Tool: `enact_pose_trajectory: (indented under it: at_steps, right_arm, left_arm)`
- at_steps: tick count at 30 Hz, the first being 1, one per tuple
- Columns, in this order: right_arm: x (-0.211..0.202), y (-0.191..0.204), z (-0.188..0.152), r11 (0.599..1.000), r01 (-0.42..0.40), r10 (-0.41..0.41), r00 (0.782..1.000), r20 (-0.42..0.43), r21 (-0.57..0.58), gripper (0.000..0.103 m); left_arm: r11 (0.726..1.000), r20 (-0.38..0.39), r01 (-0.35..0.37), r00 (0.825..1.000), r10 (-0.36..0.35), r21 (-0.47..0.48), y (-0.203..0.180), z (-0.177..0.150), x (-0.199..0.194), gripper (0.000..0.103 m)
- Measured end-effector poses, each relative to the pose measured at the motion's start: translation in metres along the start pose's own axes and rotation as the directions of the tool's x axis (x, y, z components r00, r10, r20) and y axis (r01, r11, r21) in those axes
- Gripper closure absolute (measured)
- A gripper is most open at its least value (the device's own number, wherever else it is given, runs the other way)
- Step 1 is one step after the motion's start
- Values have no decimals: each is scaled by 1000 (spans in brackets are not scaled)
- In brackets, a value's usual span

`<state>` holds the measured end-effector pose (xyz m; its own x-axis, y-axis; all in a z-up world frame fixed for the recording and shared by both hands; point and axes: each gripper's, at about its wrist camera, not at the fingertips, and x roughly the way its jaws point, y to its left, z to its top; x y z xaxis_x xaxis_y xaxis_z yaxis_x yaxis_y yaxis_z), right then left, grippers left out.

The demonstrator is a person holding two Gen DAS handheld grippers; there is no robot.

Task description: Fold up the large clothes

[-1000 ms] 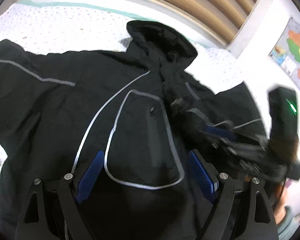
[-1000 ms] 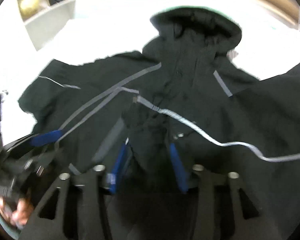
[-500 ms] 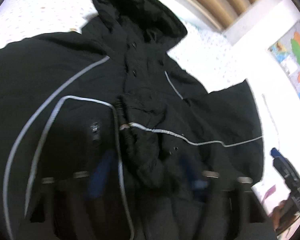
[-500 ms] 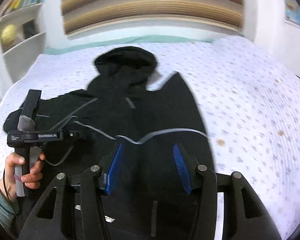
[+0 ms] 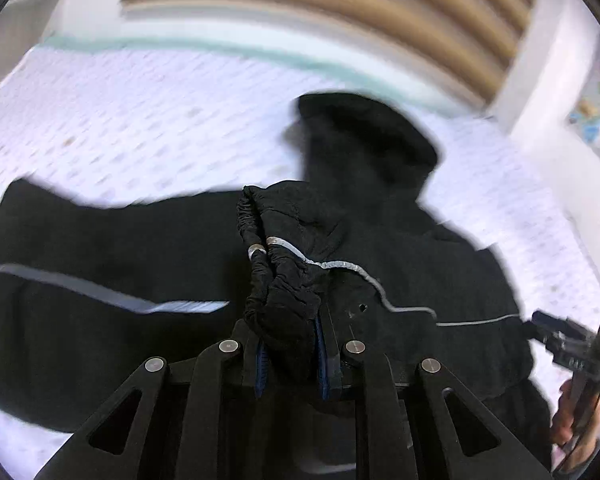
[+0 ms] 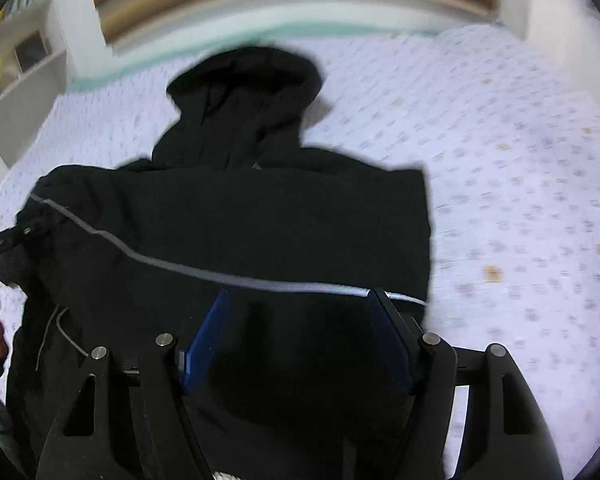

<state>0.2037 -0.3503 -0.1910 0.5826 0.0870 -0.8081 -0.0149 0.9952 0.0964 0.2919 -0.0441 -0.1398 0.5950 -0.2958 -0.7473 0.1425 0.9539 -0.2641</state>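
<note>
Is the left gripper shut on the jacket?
Shut: left gripper pinches a bunched cuff of the jacket between its closed fingers.

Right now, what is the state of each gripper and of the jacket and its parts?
left gripper: shut on the sleeve cuff.
right gripper: open, fingers apart over the jacket, holding nothing.
black hooded jacket: lying on the dotted bedsheet, one sleeve folded across the body.
sleeve cuff: bunched, lifted.
hood: flat, unfolded.

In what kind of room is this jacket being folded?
Probably a bedroom. The black hooded jacket lies on a bed with a dotted white bedspread, a slatted wooden headboard stands behind it, and a shelf unit beside it.
</note>
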Motion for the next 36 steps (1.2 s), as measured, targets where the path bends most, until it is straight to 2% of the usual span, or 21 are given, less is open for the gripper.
enact_pose_trajectory:
  at_steps: [1,2,4,7,10,11,12,13,14,16,18,20,21,23,25,27,30,32,34,35,36]
  right_arm:
    - [20,9,0,1000,-8,8,999,-33,-8,29]
    - [38,15,-2,1000,15,-16,998,-62,-21,29]
    - [75,25,-11,996,70,-76,988,-138,-49,27]
    - [81,31,-19,993,98,-103,991,-83,-65,24]
    - [75,26,-18,997,66,-70,994,-89,-45,24]
    - [72,25,-17,998,60,-63,994,-88,-33,24]
    - [64,25,-17,998,63,-64,994,-83,-17,24]
    - [54,28,-17,999,52,-52,996,-69,-1,24]
    - [42,34,-18,1000,15,-14,999,-48,6,24]
    - [17,57,-24,999,-45,45,999,-8,-11,24]
    - [-1,82,-27,998,-47,48,999,10,-37,24]
    - [-8,99,-30,998,-58,58,998,3,-34,24]
    - [-6,105,-31,998,-70,70,997,-24,-2,24]
    - [13,100,-36,984,-93,115,983,-145,151,24]
    - [28,88,-42,958,-94,156,964,-216,272,24]
    - [17,86,-39,944,-89,150,974,-172,318,25]
    - [-11,104,-22,974,-32,46,997,-59,226,25]
    - [-16,111,-16,982,-42,42,999,3,183,25]
    - [-1,118,-14,991,-20,14,999,45,136,25]
    - [16,123,-16,995,35,-39,998,44,91,25]
    - [41,121,-22,996,70,-70,998,-7,56,22]
  left_arm:
    - [1000,-39,-10,999,10,-13,12,-5,7,84]
    - [999,-104,-34,994,31,-30,26,-13,21,84]
    - [998,-174,-48,984,40,-43,42,-26,41,81]
    - [1000,-123,3,992,-7,-29,46,-39,35,80]
    - [998,-37,46,998,-47,-30,43,-38,1,75]
    - [999,7,46,999,-46,-26,41,-36,-14,68]
    - [999,59,33,998,-32,-13,36,-32,-30,56]
    - [1000,94,30,995,-30,5,30,-30,-43,51]
    - [998,122,44,991,-48,35,21,-29,-54,48]
    - [994,122,86,988,-94,69,8,-27,-59,48]
    - [990,75,117,990,-123,74,-6,-30,-45,48]
    - [995,-9,88,996,-88,44,-10,-35,-11,48]
    - [998,-89,58,994,-57,13,-9,-40,14,48]
    - [999,-214,7,977,-15,-38,-2,-57,60,50]
    - [1000,-180,-4,984,3,-1,-4,-62,65,50]
    - [1000,-182,-13,983,13,2,-5,-60,62,50]
    - [1000,-135,7,991,-5,18,-7,-63,56,50]
    - [999,-103,22,995,-18,40,-11,-67,45,50]
    - [994,-79,95,993,-91,56,-14,-68,20,50]
    - [989,-53,131,990,-127,64,-13,-67,2,49]
    - [986,-17,148,989,-147,75,-11,-67,-21,49]
